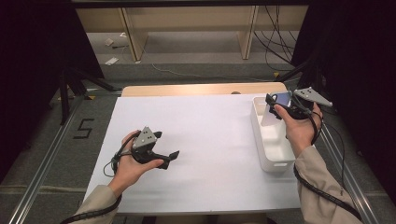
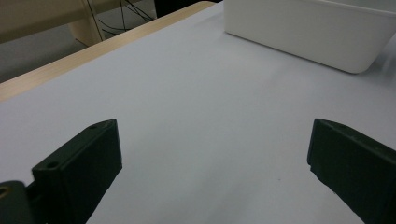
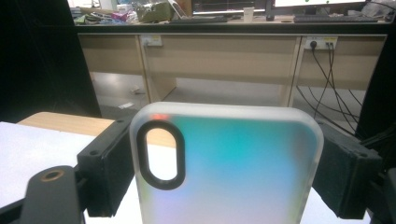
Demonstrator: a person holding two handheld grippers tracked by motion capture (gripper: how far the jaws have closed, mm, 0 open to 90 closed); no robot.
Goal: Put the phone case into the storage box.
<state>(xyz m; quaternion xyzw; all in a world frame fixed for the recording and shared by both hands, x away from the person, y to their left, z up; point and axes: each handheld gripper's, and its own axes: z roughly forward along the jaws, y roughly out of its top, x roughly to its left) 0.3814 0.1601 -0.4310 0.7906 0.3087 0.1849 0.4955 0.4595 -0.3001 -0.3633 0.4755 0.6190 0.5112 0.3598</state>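
white sheet (image 1: 205,140) covers most of the wooden tabletop (image 1: 187,89); grey floor, pale shelf legs and loose cables behind, dark curtains at both sides. right gripper (image 1: 280,105) holds a frosted phone case (image 3: 224,172) upright over the white bin (image 1: 273,144) at the sheet's right edge, fingers pressing its two sides. left gripper (image 1: 170,156) low over the bare sheet, fingers wide, nothing between.
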